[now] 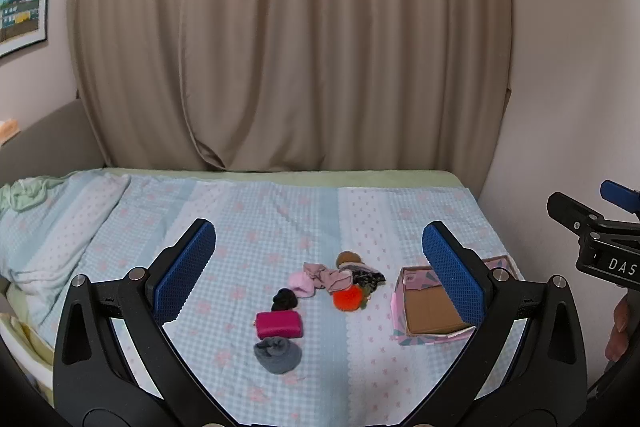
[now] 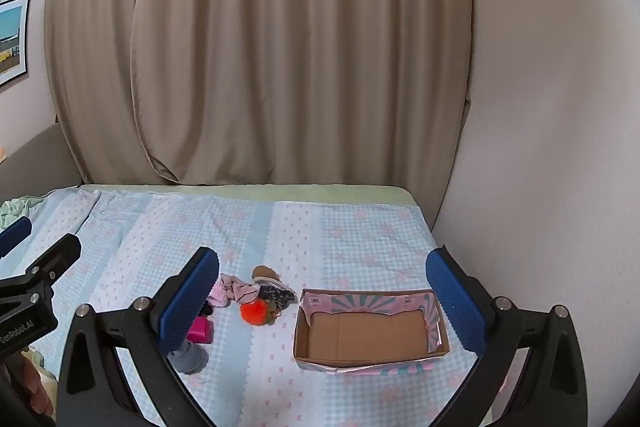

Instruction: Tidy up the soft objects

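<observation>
Several soft things lie in a loose row on the bed: a grey sock ball [image 1: 277, 354], a magenta pouch [image 1: 279, 324], a black scrunchie [image 1: 284, 298], a pale pink sock [image 1: 302, 283], a mauve cloth [image 1: 328, 275], a dark patterned scrunchie [image 1: 366, 275], an orange pompom [image 1: 349, 298] [image 2: 255, 311] and a brown puff [image 1: 348, 258]. An empty cardboard box [image 1: 430, 309] [image 2: 368, 333] with a pink-and-teal lining sits to their right. My left gripper [image 1: 320, 269] hovers open above the pile. My right gripper [image 2: 322, 297] hovers open over the box's left end. Neither holds anything.
The bed [image 1: 248, 227] has a blue checked cover with pink bows. Beige curtains [image 1: 288, 47] hang behind it and a plain wall [image 2: 540, 147] borders its right side. A pillow [image 1: 52, 227] lies at the left. A framed picture [image 1: 22, 3] hangs on the left wall.
</observation>
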### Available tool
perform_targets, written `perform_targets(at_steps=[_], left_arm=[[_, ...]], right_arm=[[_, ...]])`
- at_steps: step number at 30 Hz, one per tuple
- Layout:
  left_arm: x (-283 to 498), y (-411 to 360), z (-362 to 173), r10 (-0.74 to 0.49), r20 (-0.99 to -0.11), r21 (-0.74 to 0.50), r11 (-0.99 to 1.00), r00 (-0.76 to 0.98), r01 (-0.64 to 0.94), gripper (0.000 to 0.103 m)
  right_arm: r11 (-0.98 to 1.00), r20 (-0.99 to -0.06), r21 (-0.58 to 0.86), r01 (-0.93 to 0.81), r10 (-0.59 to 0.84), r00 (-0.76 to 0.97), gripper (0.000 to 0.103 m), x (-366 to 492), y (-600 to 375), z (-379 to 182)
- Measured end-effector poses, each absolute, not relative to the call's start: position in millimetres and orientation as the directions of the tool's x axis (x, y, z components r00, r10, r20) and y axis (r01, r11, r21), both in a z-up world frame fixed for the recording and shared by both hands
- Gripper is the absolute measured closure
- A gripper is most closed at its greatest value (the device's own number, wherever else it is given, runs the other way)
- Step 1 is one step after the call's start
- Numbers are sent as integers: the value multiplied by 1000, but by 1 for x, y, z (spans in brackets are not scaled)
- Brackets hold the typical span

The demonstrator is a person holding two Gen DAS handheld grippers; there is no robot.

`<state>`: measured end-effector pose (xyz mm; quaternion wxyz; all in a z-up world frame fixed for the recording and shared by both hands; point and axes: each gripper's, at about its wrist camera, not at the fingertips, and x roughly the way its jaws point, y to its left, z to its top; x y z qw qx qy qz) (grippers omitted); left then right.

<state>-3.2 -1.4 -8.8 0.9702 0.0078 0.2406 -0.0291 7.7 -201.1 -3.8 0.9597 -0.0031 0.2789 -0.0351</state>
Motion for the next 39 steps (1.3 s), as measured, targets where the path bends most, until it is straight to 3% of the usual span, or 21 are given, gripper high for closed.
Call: perform_targets(at_steps=[39], left_arm=[[-7,5,-12,-56,-453,-13,998,890,57,1]], right_arm=[[998,-533,-25,58,-62,844,0,7,-197,-6]])
